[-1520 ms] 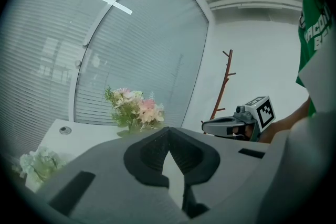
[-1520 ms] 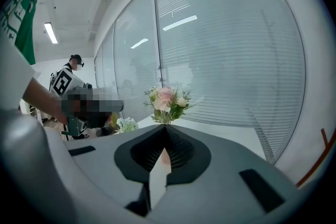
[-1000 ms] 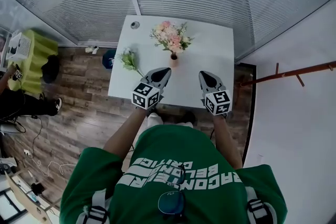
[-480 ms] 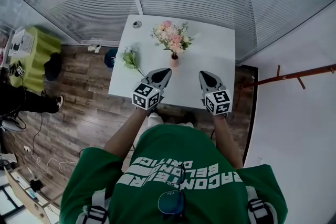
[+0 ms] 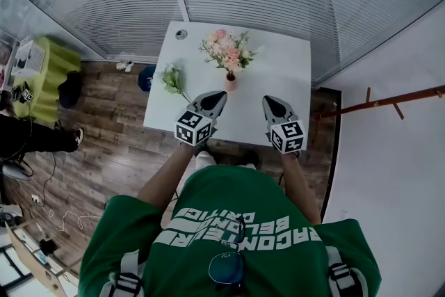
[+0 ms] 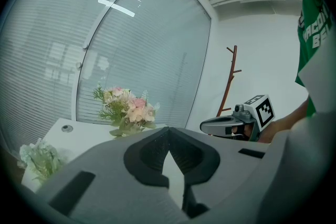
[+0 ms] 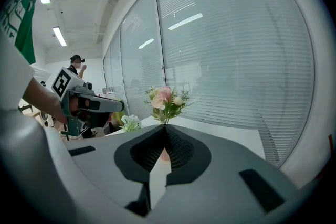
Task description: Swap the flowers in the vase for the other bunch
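A bunch of pink and cream flowers stands upright in a small vase at the middle of the white table. A second bunch, white with green leaves, lies flat on the table's left part. My left gripper hovers over the near edge, just short of the vase, shut and empty. My right gripper hangs beside it to the right, also shut and empty. In the left gripper view the pink flowers are ahead and the white bunch is low left. In the right gripper view the pink flowers rise straight ahead.
A glass wall with blinds runs behind the table. A small round cap sits at the table's far left corner. A wooden coat stand is at the right, a green seat and a person at the far left.
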`<state>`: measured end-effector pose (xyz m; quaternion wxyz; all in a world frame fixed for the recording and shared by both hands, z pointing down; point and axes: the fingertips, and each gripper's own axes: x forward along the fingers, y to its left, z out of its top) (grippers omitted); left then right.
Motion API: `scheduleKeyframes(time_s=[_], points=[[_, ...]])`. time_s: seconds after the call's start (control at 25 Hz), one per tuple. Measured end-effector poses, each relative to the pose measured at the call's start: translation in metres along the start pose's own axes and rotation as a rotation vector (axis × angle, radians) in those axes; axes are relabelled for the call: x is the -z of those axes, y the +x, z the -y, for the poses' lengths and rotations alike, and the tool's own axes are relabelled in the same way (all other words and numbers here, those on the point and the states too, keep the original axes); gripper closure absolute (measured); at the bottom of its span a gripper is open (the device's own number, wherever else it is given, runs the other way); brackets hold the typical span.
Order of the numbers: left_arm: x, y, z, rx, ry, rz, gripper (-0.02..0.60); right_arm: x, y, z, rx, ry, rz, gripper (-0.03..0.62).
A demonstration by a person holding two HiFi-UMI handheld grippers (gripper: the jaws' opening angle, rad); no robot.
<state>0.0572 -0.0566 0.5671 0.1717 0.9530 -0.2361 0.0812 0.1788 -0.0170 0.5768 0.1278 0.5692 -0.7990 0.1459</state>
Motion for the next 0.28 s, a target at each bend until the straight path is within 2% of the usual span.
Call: scheduleKeyframes(time_s=[0.28], points=[[-0.0016,-0.0013,-0.0054,-0.002,0.001,0.000,0.574,-0.0019,0.0048,-0.0028,-0.003,0.001,0.004,0.582]])
